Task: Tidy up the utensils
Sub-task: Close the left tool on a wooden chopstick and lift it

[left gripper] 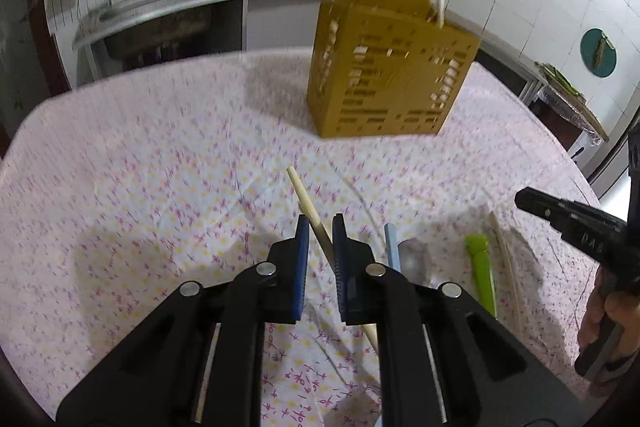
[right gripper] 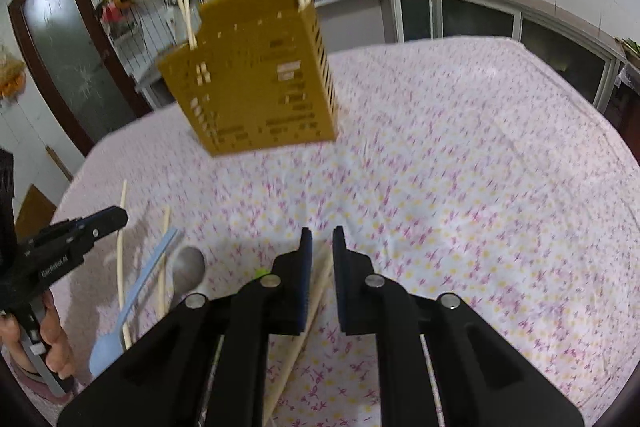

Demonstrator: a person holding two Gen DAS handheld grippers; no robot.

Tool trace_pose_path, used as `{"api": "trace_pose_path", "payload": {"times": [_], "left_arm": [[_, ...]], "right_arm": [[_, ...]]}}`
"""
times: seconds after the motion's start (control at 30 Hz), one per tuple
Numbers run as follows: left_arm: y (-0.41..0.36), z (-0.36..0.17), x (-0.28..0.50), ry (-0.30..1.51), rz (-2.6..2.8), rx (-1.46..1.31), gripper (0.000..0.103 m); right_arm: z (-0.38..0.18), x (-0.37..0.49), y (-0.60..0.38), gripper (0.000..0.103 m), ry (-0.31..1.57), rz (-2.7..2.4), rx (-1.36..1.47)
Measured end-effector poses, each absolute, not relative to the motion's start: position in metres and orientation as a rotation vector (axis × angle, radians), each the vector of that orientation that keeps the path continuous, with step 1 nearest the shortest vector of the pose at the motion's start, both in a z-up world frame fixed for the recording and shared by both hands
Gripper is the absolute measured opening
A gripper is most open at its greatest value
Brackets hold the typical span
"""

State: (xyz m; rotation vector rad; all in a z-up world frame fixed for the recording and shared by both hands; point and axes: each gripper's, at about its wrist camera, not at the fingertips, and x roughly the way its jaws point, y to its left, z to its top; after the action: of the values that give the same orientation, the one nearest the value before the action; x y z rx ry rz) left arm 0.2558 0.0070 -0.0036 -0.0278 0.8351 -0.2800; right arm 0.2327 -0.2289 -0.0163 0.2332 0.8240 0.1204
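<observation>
A mustard-yellow slotted utensil holder stands on the floral tablecloth with chopsticks sticking out of two compartments. My left gripper has a wooden chopstick running between its blue pads, jaws narrowly apart around it. My right gripper likewise has a wooden chopstick between its pads, leaning on the left pad. On the cloth lie a light blue spoon, a metal spoon, a green utensil and pale chopsticks.
The round table's cloth stretches wide to the right of the holder. A kitchen counter with sink, pot and shelves runs behind. A dark door stands far left in the right wrist view.
</observation>
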Motion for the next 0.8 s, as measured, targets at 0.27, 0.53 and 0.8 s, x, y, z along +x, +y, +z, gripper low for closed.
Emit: {"api": "trace_pose_path", "payload": {"times": [0.27,0.53,0.8], "left_arm": [[-0.007,0.009,0.247,0.796,-0.277,0.062,0.010],[0.005,-0.010,0.259,0.852,-0.266,0.024,0.010],[0.003,-0.019,0.258,0.874,-0.264,0.028,0.010]], "right_arm": [[-0.024,0.243,-0.223,0.011,0.937,0.148,0.189],[-0.050,0.246,-0.210,0.012,1.022,0.101,0.172],[-0.052,0.249,-0.194,0.034,1.060,0.075,0.145]]}}
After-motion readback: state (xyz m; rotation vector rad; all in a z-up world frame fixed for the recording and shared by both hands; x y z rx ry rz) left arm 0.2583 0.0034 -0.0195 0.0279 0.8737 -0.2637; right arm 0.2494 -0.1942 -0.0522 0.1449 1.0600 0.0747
